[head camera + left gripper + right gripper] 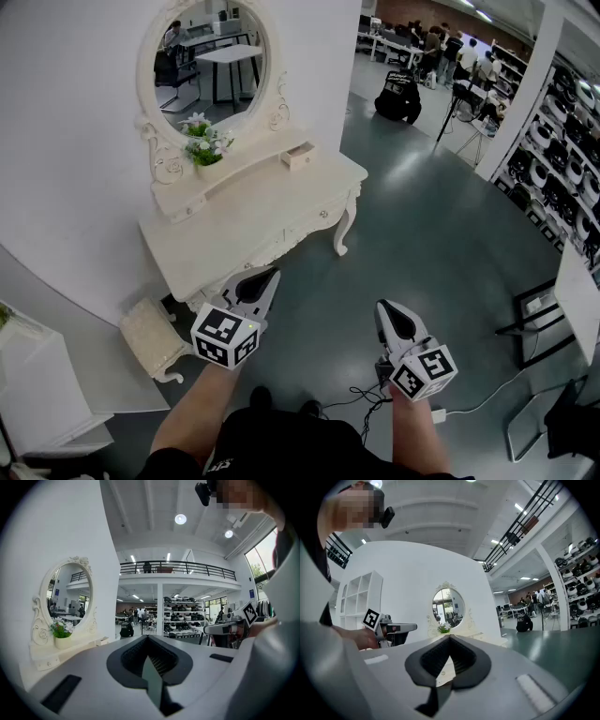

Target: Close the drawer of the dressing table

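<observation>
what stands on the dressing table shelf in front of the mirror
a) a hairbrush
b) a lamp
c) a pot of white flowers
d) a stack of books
c: a small pot of white flowers stands on the shelf below the oval mirror.

Bright white light is coming down from round ceiling lamps (180, 519) and long strip lights (519, 507). The dressing table (246, 228) is looking bright, and the grey floor (441, 234) is shining a little, with only soft shadows. Both gripper views are bending round at the edges, with black corners, and the closest grey parts are looking fuzzy.
</observation>
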### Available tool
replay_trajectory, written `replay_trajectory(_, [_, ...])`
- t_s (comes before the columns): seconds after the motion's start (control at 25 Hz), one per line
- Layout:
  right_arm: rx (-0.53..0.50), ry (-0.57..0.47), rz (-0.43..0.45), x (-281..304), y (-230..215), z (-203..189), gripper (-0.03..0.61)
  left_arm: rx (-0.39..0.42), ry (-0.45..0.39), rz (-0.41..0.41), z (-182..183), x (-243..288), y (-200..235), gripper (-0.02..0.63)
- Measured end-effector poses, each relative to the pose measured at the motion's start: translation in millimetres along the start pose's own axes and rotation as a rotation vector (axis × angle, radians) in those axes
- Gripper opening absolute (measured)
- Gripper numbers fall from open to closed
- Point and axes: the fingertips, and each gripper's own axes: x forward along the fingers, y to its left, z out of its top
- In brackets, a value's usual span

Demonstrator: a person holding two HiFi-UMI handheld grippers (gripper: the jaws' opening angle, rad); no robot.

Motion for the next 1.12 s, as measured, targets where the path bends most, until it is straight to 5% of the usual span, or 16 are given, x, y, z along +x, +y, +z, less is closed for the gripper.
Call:
replay_trajectory(0.76, [0.000,-0.045,0.049,73.9,96.4,20.5,0.009,-0.006,0.006,-0.059,0.0,-55.4,78.4,0.006])
replay_trajectory(1.12, [0.039,-0.014,-0.018,88.9,123.1,-1.5,0.011,-0.026,0.017,-0.120,-13.2,-72.5,109.3,0.006])
